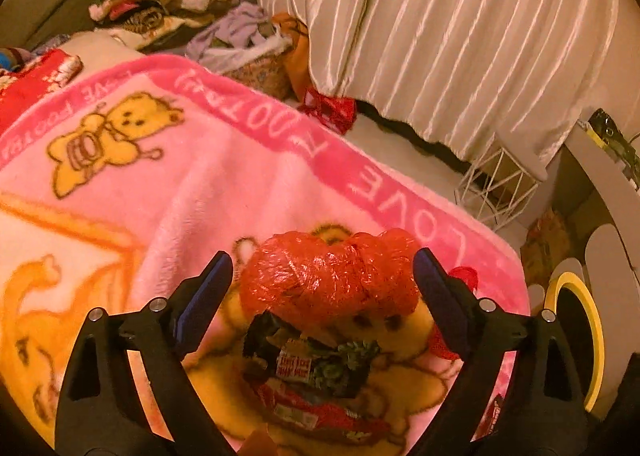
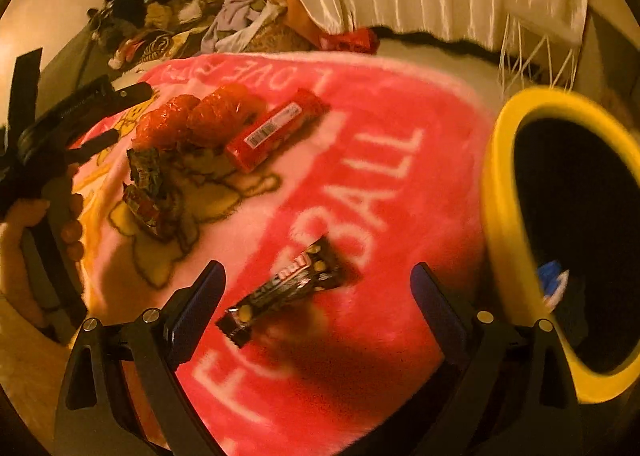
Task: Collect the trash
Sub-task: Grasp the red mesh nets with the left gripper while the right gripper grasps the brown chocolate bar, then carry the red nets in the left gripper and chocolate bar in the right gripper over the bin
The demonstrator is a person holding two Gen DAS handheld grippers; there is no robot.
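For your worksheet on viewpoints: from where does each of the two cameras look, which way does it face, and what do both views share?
Left wrist: on the left gripper, angled down at the crumpled red bag; only its open fingers show.
Right wrist: on the right gripper, angled down at the dark wrapper; a hand shows.
Shared: pink blanket, red bag, yellow-rimmed bin.

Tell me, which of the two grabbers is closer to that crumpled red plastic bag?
Left. The left gripper is open, its fingers on either side of the red plastic bag, not pressing it. The right gripper is open over a dark snack wrapper, well away from the bag.
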